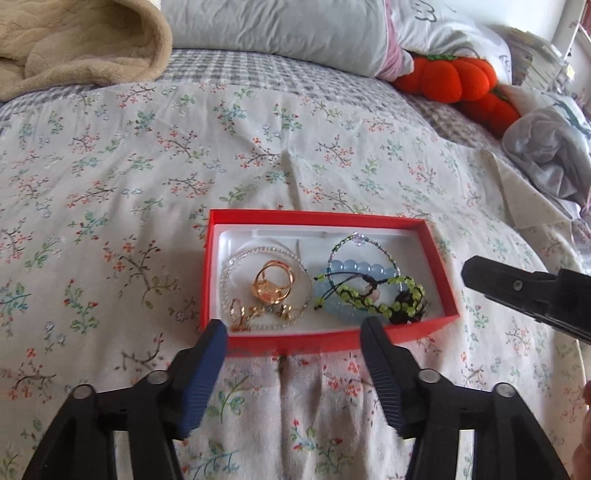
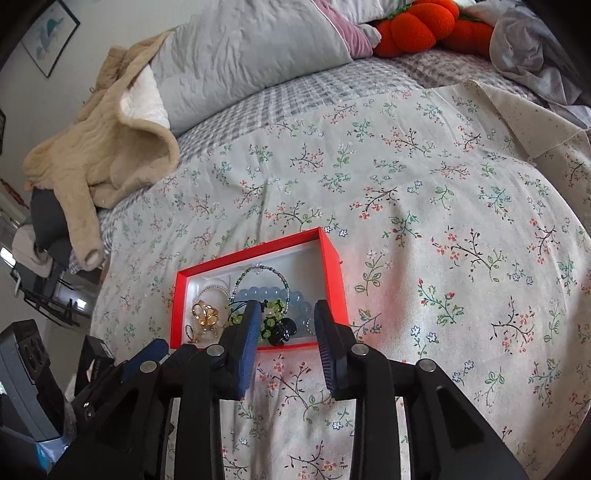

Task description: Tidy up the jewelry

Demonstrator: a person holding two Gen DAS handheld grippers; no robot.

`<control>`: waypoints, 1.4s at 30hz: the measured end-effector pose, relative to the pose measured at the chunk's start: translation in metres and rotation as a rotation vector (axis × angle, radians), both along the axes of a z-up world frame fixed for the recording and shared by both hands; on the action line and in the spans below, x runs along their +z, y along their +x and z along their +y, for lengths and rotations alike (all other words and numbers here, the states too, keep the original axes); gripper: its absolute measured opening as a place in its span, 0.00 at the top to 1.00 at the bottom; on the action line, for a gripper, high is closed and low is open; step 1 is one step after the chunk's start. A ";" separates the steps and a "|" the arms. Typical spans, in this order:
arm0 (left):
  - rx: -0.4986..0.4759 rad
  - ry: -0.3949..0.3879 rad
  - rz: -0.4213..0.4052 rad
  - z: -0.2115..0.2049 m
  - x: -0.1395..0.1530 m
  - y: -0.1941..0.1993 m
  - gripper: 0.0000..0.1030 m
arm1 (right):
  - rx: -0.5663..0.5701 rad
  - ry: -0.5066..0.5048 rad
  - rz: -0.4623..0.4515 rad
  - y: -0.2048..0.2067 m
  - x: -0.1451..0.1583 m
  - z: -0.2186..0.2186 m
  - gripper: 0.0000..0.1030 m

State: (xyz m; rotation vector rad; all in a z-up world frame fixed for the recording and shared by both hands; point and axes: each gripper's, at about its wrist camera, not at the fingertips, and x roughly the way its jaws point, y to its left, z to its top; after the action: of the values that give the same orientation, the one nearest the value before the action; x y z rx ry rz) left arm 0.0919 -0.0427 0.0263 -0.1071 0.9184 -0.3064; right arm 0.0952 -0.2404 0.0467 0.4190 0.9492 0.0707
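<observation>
The left gripper stands wide open, nothing between its blue-padded fingers, whose tips sit at the near wall of the red box, one at each end of that wall's left and middle stretch. The right gripper is likewise parted and empty, its fingertips hovering over the near right part of the same box; from the left wrist view its black body shows just right of the box, apart from it.

The red box rests on the floral bedspread and has a white liner. In its left half a clear bead bracelet rings several gold rings (smaller gold pieces lie tangled by the near wall, too small to sort out). In the right half a pale blue bead bracelet lies under a thin beaded hoop carrying one lilac bead, and across both sprawls a green-and-black corded bracelet.

Farther up the bed lie a checked sheet, a grey pillow, a beige fleece blanket to the left and an orange plush pumpkin to the right, beside crumpled grey cloth. In the right wrist view a framed picture hangs on the wall at far left.
</observation>
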 end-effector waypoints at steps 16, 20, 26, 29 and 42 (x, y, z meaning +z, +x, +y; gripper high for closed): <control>0.135 0.231 0.055 0.023 0.003 -0.052 0.00 | 0.042 -0.260 0.059 -0.074 0.008 0.024 0.14; 0.153 0.258 0.069 0.027 0.002 -0.057 0.00 | 0.046 -0.311 0.076 -0.080 0.006 0.032 0.06; 0.159 0.269 0.080 0.028 0.000 -0.058 0.00 | 0.050 -0.326 0.085 -0.080 0.004 0.039 0.06; 0.158 0.274 0.087 0.028 -0.002 -0.057 0.00 | 0.052 -0.332 0.090 -0.079 0.003 0.041 0.06; 0.160 0.284 0.091 0.028 -0.004 -0.055 0.00 | 0.052 -0.340 0.106 -0.076 -0.001 0.041 0.06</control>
State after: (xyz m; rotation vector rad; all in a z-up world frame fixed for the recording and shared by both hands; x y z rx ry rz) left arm 0.0366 -0.0151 0.0224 0.0674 1.0279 -0.0209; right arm 0.0190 -0.1991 0.0455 0.0843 1.0540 -0.0663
